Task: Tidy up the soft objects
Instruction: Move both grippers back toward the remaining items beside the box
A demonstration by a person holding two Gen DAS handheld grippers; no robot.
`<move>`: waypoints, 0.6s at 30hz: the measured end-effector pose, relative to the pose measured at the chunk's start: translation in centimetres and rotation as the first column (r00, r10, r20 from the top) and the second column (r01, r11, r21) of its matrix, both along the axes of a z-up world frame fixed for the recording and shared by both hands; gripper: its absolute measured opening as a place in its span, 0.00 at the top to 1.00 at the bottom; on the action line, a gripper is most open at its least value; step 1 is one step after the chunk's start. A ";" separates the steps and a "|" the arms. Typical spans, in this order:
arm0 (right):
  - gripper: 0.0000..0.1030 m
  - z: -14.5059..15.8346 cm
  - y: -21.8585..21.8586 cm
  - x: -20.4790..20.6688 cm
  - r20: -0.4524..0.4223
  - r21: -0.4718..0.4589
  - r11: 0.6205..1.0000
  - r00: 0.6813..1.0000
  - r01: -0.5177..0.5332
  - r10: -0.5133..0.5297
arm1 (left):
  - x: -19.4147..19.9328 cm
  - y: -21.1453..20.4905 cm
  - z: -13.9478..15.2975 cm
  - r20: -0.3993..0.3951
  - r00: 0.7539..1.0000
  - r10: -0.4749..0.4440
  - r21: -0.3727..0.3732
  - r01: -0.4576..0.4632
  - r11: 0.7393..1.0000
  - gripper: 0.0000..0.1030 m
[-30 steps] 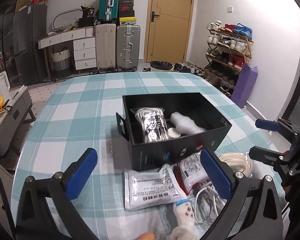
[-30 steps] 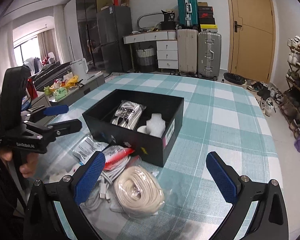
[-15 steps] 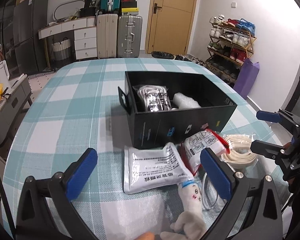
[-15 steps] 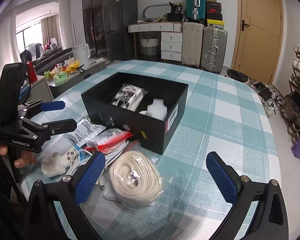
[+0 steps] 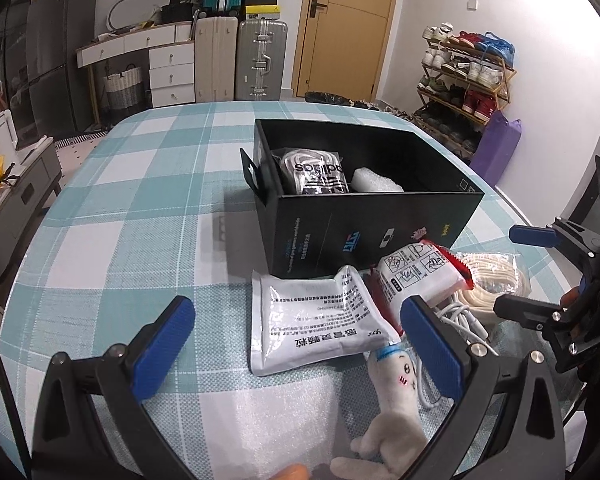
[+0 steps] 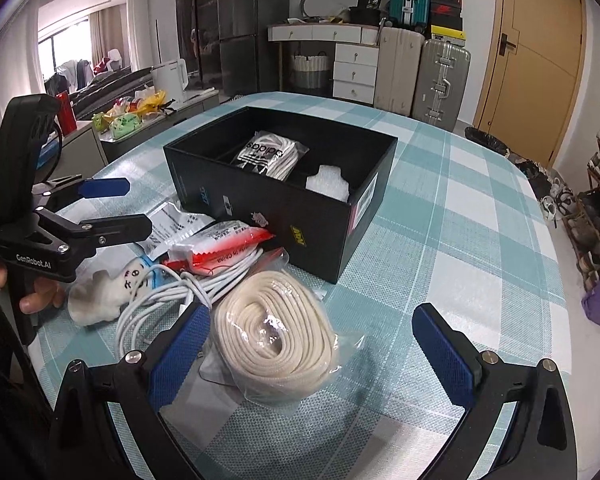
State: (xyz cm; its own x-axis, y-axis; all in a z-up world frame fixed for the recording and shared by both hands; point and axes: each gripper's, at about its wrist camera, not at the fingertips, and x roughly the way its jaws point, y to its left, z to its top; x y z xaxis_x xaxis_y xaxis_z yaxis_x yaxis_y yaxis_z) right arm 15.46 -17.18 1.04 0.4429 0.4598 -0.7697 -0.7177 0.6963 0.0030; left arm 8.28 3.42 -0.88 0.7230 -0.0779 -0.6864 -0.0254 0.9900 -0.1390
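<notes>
Both the left hand-held gripper (image 5: 298, 346) marked "GenRobot.AI" and the right hand-held gripper (image 6: 314, 344) are released near the "adidas" bag (image 6: 270, 154).

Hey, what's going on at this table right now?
A person holds two grippers over a checked table, sorting soft items into a black box. A shoelace packet and a white foam piece lie in the box. Outside it lie a bagged rope coil, a white cable, two pouches and a small plush toy. The left gripper and the right gripper are both open, holding nothing.
</notes>
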 end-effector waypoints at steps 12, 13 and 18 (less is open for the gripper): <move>0.00 -0.9 0.4 -0.3 -0.010 -0.031 0.999 1.000 -0.028 0.028 | 0.2 0.5 -0.3 -0.012 1.000 0.010 -0.020 -0.011 1.000 0.00; 0.01 -1.0 0.5 -0.4 -0.009 -0.035 0.999 1.000 -0.030 0.030 | 0.2 0.5 -0.3 -0.012 1.000 0.010 -0.018 -0.010 1.000 0.00; 0.01 -1.3 0.9 -0.6 -0.005 -0.059 0.998 0.999 -0.035 0.035 | 0.2 0.4 -0.3 -0.013 1.000 0.006 -0.009 -0.006 1.000 0.00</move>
